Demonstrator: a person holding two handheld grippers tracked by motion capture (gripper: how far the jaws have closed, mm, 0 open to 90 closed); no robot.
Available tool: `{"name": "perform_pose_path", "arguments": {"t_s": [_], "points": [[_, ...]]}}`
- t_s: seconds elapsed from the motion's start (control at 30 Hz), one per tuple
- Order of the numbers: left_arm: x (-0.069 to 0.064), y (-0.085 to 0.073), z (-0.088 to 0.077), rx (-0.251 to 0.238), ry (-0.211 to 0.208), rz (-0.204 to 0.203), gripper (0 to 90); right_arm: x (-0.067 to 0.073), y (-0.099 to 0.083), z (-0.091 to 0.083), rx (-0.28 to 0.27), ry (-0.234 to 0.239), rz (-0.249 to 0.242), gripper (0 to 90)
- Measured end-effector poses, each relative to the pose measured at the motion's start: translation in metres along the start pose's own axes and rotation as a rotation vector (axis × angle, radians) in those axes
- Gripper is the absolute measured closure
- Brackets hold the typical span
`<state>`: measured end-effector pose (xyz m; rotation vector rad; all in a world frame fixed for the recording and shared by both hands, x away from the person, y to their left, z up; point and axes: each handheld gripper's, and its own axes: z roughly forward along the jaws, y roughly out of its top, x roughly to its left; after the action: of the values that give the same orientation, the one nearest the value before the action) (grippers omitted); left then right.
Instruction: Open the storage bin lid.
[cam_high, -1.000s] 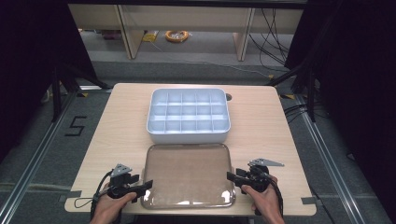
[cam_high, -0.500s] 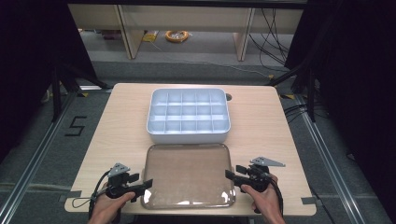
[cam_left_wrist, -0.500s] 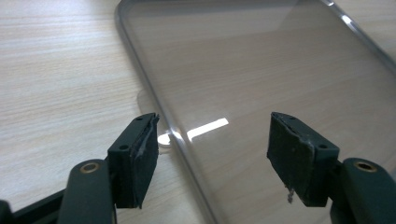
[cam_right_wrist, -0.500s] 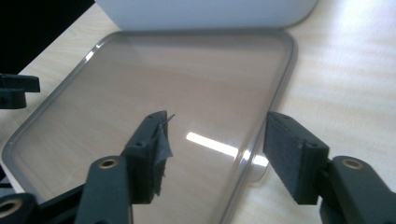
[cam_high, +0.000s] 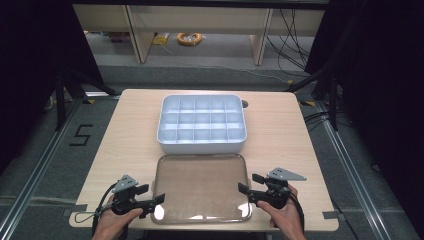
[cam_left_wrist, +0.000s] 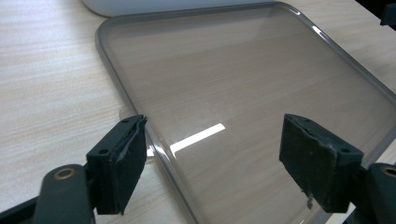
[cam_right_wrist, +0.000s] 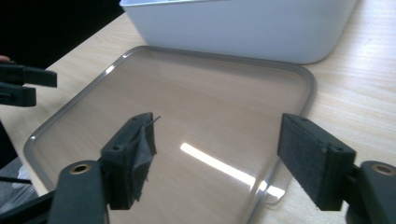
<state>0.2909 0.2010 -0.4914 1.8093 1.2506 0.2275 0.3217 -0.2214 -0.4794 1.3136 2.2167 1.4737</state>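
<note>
The clear lid (cam_high: 201, 187) lies flat on the table (cam_high: 125, 135) at the near edge, just in front of the white compartment box (cam_high: 202, 123), between the two grippers. The left gripper (cam_high: 159, 202) sits at the lid's near-left corner, the right gripper (cam_high: 242, 189) at its right edge — both have just been opening their jaws, which now stand wide with the lid's rim below them, not pressed. Each hand (cam_high: 116, 222) comes in from the near side, gripper held roughly level and pointing inward toward the lid.
</note>
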Motion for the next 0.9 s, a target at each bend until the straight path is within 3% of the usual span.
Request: {"name": "perform_pose_path", "arguments": {"t_s": [0.03,0.13,0.17,0.2,0.23,0.4,0.47,0.5,0.57,0.6,0.63,0.67,0.7,0.73,0.77,0.8,0.83,0.9], "points": [[0.0,0.0,-0.001,-0.002,0.002,0.017,21.5,0.003,0.0,0.0,-0.008,-0.004,0.015,26.8],[-0.003,-0.001,-0.003,-0.002,0.011,0.009,19.4,0.005,0.0,-0.002,0.007,-0.012,0.014,23.2],[-0.003,0.0,-0.004,-0.007,0.004,0.021,18.3,0.007,0.0,-0.004,-0.004,0.011,0.02,20.9],[-0.001,0.0,-0.003,-0.04,-0.027,0.067,17.2,0.005,0.0,-0.003,-0.024,0.0,-0.014,18.7],[-0.002,0.0,-0.004,-0.036,-0.027,0.075,17.0,0.006,0.0,-0.005,-0.012,-0.004,-0.024,16.2],[-0.004,-0.002,-0.008,-0.044,-0.041,0.087,15.2,0.01,0.0,-0.008,-0.056,0.021,-0.029,15.8],[-0.007,-0.004,-0.01,-0.051,-0.038,0.068,15.2,0.013,-0.001,-0.01,-0.055,0.034,-0.037,15.8],[-0.006,-0.004,-0.01,-0.054,-0.055,0.089,15.3,0.013,-0.002,-0.01,-0.056,0.019,-0.048,15.8],[-0.007,-0.004,-0.011,-0.059,-0.06,0.093,15.2,0.017,-0.003,-0.013,-0.037,0.024,-0.041,15.8],[-0.008,-0.005,-0.012,-0.061,-0.06,0.092,15.2,0.017,-0.003,-0.012,-0.048,0.047,-0.057,15.8],[-0.008,-0.005,-0.013,-0.058,-0.053,0.093,15.2,0.018,-0.004,-0.013,-0.039,0.039,-0.068,15.8],[-0.008,-0.005,-0.014,-0.058,-0.061,0.093,15.3,0.021,-0.005,-0.013,-0.043,0.05,-0.036,15.8],[-0.008,-0.006,-0.014,-0.063,-0.065,0.099,15.2,0.019,-0.006,-0.012,-0.051,0.055,-0.079,15.8],[-0.01,-0.006,-0.015,-0.06,-0.057,0.102,15.2,0.02,-0.005,-0.015,-0.034,0.05,-0.083,15.8],[-0.009,-0.007,-0.016,-0.056,-0.063,0.11,15.2,0.025,-0.008,-0.015,-0.039,0.062,-0.031,15.8],[-0.009,-0.007,-0.016,-0.056,-0.063,0.11,15.2,0.025,-0.008,-0.015,-0.039,0.062,-0.031,15.8],[-0.011,-0.008,-0.018,-0.06,-0.061,0.117,15.2,0.024,-0.008,-0.016,-0.046,0.059,-0.086,15.8],[-0.012,-0.01,-0.019,-0.062,-0.064,0.12,15.2,0.026,-0.009,-0.017,-0.031,0.071,-0.073,15.8]]}}
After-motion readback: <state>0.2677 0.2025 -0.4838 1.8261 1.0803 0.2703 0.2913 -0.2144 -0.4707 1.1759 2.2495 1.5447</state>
